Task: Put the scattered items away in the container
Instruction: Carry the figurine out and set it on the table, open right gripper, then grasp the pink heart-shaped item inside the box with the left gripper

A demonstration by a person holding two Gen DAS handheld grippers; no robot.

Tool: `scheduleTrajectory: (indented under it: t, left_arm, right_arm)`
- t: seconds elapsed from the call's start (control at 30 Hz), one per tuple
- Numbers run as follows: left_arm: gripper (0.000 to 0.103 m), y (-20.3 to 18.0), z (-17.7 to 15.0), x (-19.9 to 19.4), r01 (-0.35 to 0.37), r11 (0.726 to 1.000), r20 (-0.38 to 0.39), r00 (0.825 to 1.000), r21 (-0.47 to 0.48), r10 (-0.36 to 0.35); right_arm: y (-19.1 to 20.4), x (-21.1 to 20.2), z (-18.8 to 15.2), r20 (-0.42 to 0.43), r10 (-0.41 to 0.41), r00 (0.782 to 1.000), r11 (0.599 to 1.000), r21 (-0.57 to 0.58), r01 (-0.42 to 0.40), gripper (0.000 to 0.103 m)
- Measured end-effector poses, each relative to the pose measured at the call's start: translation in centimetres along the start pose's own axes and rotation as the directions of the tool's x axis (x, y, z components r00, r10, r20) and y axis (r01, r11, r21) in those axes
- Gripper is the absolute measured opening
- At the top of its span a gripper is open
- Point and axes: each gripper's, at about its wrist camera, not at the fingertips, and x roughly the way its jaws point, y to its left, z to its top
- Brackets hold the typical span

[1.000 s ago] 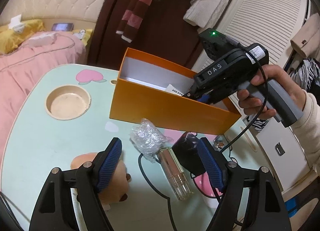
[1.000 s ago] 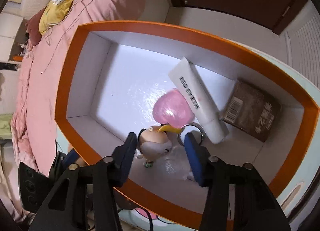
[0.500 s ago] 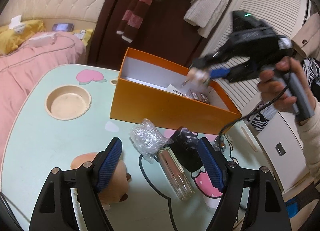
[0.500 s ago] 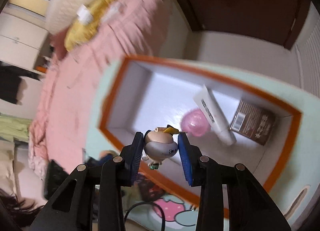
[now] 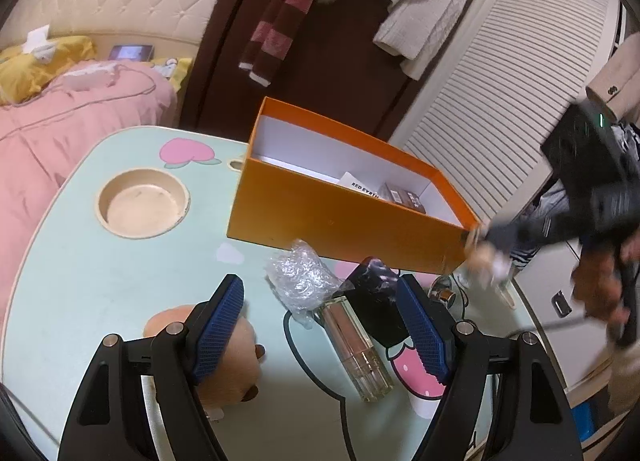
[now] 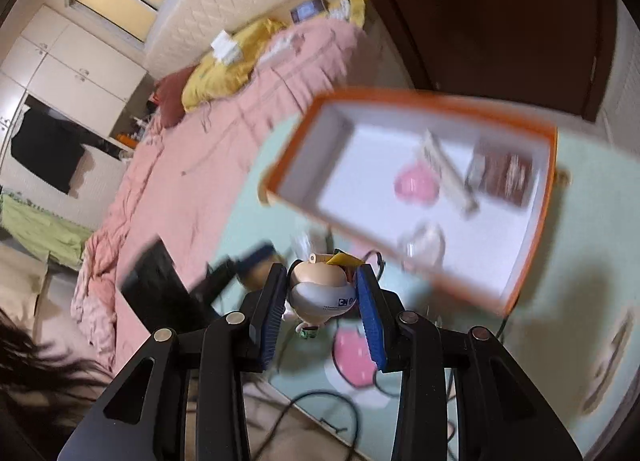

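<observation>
Orange cardboard forms the open rectangular box (image 5: 344,217) that stands on the pale mint-green table (image 5: 100,261) with pink fruit pictures. On its white floor lie a white tube with dark lettering (image 6: 446,169), a brown printed carton (image 6: 506,177) and a round pink object (image 6: 416,183); the right wrist view is blurred, so finer detail there cannot be read.

Outside the box, near its right end, the right gripper (image 6: 322,297) has its blue ribbed pads pressed on both sides of a small figurine with a tan head, yellow beak and grey-white body (image 6: 322,289). The figurine hangs clear of the table, not in the box. In the left wrist view that gripper and the person's hand (image 5: 600,281) around its handle show as a dark blur at the right edge.

The left gripper (image 5: 320,325) stands wide apart with nothing between its pads. Below it on the table lie a crumpled piece of clear bubble wrap (image 5: 300,277), a clear rectangular bottle with pinkish contents (image 5: 352,345), a black glossy block (image 5: 374,301) and a tan plush toy (image 5: 228,357) just beside the left pad. A thin black cable (image 5: 296,345) curves past the bottle. A round recessed cup holder (image 5: 142,203) sits in the tabletop to the left of the box.
</observation>
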Motion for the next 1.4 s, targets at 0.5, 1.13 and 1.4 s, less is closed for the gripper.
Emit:
scheduleTrajectory:
  t: [0.5,1.13,1.4]
  left_arm:
    - [0.078,1.6,0.2,-0.9,0.053,0.996,0.048,0.998,-0.078,-0.049]
    - [0.078,-6.6,11.3,3.2,-0.112,0.973,-0.117,0.984,0.204,0.138]
    - [0.065,-8.4,14.4,12.0,-0.17,0.942,-0.338,0.903,0.29,0.267]
  right_arm:
    - [-2.5,3.4,-6.0,0.202,0.0,0.979,1.0,0.02,-0.004,0.039]
    - [-4.1,1.3,-9.0,0.424,0.092,0.901,0.996,-0.025,-0.09,0.051]
    - [-5.4,1.1,-8.6,0.429,0.105,0.897,0.992,0.019,-0.125,0.051]
